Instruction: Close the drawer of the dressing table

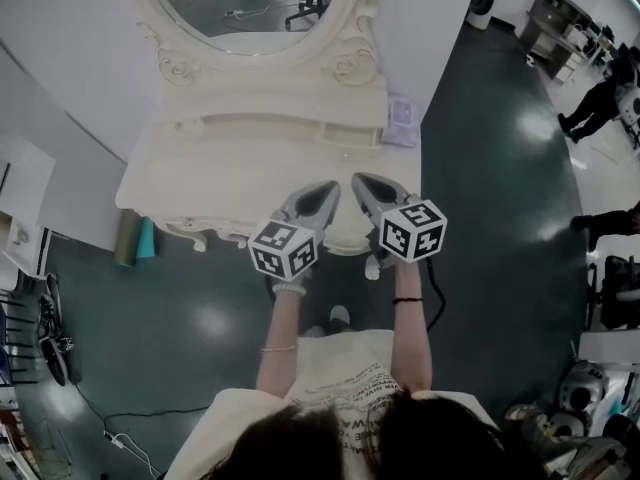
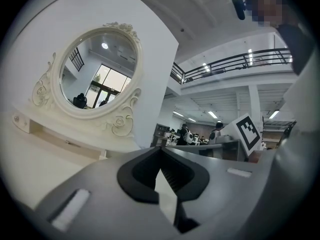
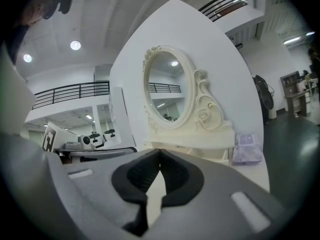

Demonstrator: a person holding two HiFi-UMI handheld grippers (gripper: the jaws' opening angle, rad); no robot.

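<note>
The cream dressing table (image 1: 200,173) with its oval mirror (image 1: 250,8) stands against the white wall. Both grippers hover side by side over the middle of its front edge, pointing toward the mirror. My left gripper (image 1: 330,186) is shut, its tips meeting with nothing between them (image 2: 160,151). My right gripper (image 1: 358,180) is shut and empty too (image 3: 160,153). The drawer sits under the tabletop and behind the grippers, so I cannot tell how it stands. Only the carved front edge (image 1: 200,234) shows.
A pale purple packet (image 1: 402,121) lies at the table's back right corner, also in the right gripper view (image 3: 247,148). Teal and olive rolls (image 1: 135,238) lean at the table's left foot. A cable (image 1: 100,418) runs over the dark floor. A person (image 1: 598,103) stands far right.
</note>
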